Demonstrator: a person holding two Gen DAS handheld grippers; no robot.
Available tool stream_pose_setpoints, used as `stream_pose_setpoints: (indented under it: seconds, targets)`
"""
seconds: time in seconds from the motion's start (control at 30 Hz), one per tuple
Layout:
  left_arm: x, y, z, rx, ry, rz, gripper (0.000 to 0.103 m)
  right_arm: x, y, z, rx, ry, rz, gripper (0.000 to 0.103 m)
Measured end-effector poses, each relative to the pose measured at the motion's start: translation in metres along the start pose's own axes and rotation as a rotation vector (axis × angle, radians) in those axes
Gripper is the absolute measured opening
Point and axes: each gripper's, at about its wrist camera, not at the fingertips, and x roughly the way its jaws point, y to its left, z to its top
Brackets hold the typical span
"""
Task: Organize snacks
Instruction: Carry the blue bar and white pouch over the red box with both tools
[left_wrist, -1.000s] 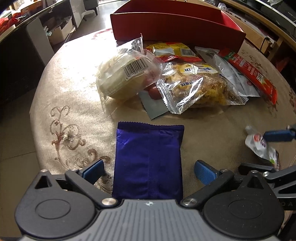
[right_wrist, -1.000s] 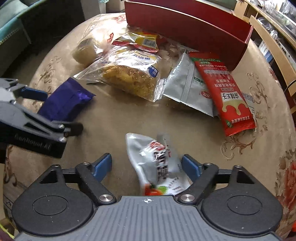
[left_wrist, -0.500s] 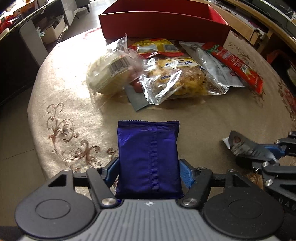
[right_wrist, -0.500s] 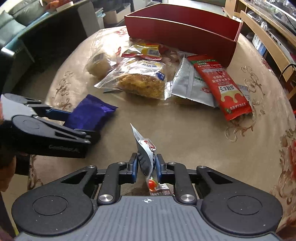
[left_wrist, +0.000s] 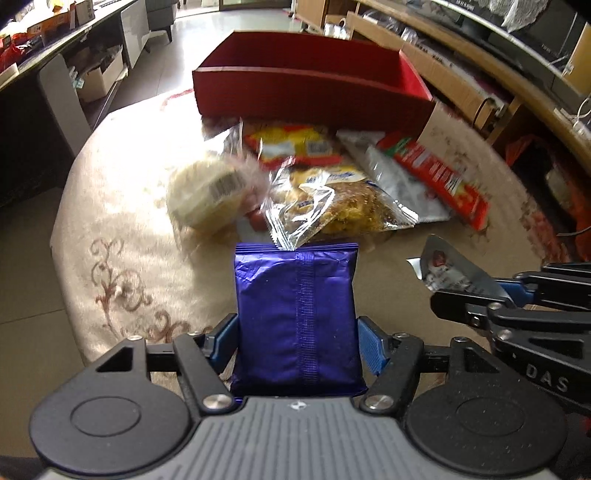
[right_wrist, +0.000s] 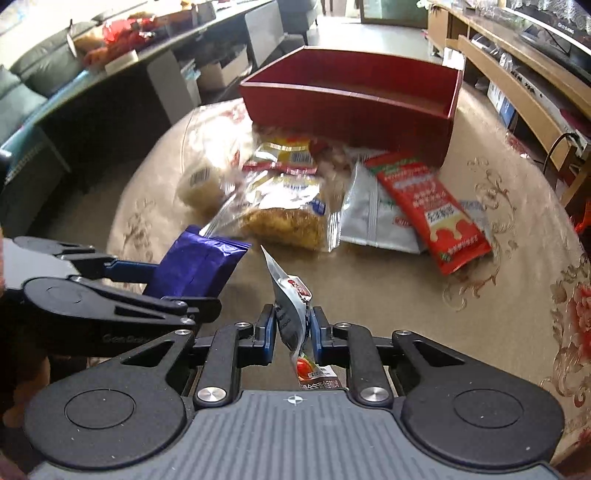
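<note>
Round table (left_wrist: 110, 221) with beige floral cloth, living-room clutter behind. Left gripper (left_wrist: 297, 341) clamped on purple packet (left_wrist: 297, 314), pinched only at sides; slick foil may slide out. Snack pile (left_wrist: 314, 192) ahead of both grippers, red box (right_wrist: 351, 103) beyond it. Right gripper (right_wrist: 291, 328) clenched on small sachet (right_wrist: 291, 306), thin edge grip; could twist loose or clip box wall.

We see a purple packet (left_wrist: 297, 317) and a small silver sachet (right_wrist: 291, 306) held off the tabletop (right_wrist: 369, 269); bread, perhaps, and other wrapped snacks (right_wrist: 284, 210) lie before the red box (right_wrist: 347, 110).
</note>
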Motion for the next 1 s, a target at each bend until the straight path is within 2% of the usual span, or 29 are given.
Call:
stream_pose_setpoints:
  seconds: [0.37,0.6,1.0]
  targets:
    - [-0.015,-0.007,0.025,-0.003,-0.045,-0.083,0.064,-0.015,-0.015,0.02,0.081,-0.092,0.017,0.025]
    - [-0.031,-0.012,0.026,0.001,-0.069,-0.14,0.063,-0.031,-0.022,0.022,0.121,-0.152,0.026,0.025]
    - [-0.039,-0.01,0.045,-0.006,-0.124,-0.13,0.063,-0.038,-0.027,0.028,0.157,-0.197,0.034,0.025]
